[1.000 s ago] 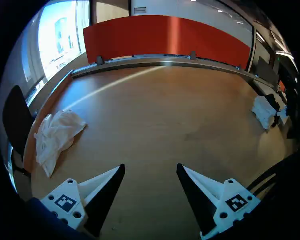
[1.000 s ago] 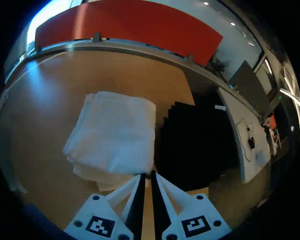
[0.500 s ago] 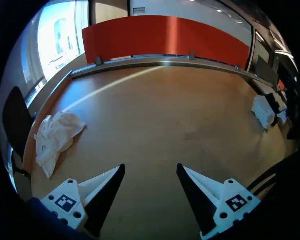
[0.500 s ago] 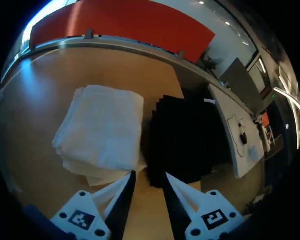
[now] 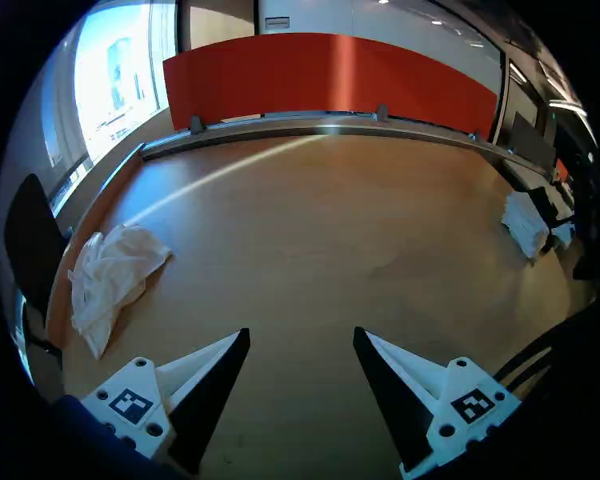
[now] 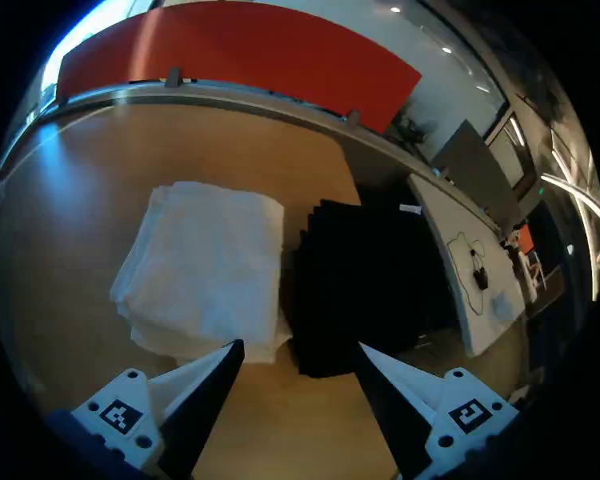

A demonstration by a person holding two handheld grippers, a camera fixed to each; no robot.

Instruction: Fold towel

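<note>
Left gripper view: crumpled towel lies ahead-left, nearest the left gripper, jaws apart; right gripper, likewise apart, fronts the folded stack.

The towel is white, the table wooden-brown, the partition red.

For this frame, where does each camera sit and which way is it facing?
Left gripper view: rides the left tool, fingers open at the bottom, looking across the wooden table toward the red partition; crumpled cloth at left.
Right gripper view: rides the right tool, fingers open, looking down at the folded white towel beside a black stack.
Shared: wooden table, red partition, probably the folded white towel, far right in the left gripper view.
</note>
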